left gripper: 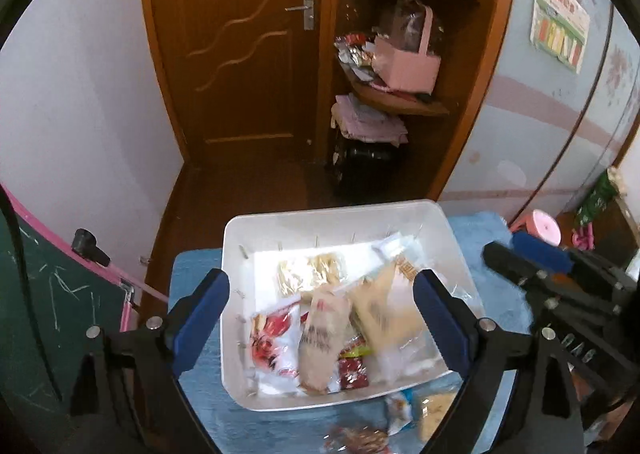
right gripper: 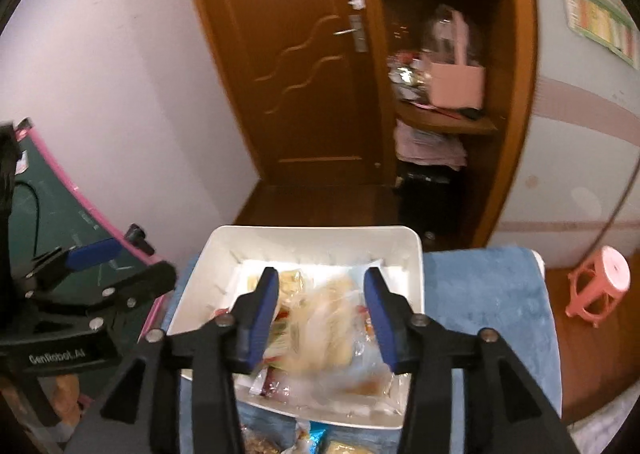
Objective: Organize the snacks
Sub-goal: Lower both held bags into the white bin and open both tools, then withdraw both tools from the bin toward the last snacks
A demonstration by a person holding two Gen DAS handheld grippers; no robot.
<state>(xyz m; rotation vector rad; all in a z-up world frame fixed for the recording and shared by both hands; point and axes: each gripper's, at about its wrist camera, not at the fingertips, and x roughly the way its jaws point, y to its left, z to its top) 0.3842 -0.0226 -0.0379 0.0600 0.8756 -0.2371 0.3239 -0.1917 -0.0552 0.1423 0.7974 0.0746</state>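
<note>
A white bin [left gripper: 320, 212] [right gripper: 312, 232] stands on a blue towel [left gripper: 476, 230] and holds several snack packets. Among them are a red and white packet [left gripper: 272, 342], a pale oblong packet [left gripper: 324, 338] and a clear bag of beige snacks [right gripper: 332, 330], all blurred. My left gripper [left gripper: 320, 314] hovers over the bin, its blue pads [left gripper: 204, 314] wide apart and empty. My right gripper [right gripper: 324, 318] is open above the clear bag, and its pads [right gripper: 264, 314] do not press on the bag. Each gripper also shows at the edge of the other's view: right gripper [left gripper: 520, 266], left gripper [right gripper: 100, 266].
Loose packets [left gripper: 400, 414] [right gripper: 312, 438] lie on the towel in front of the bin. A green chalkboard with a pink frame [left gripper: 48, 294] leans at the left. Behind are a wooden door [left gripper: 240, 54], a corner shelf with a pink basket [left gripper: 408, 66], and a pink stool [right gripper: 600, 286] on the floor at the right.
</note>
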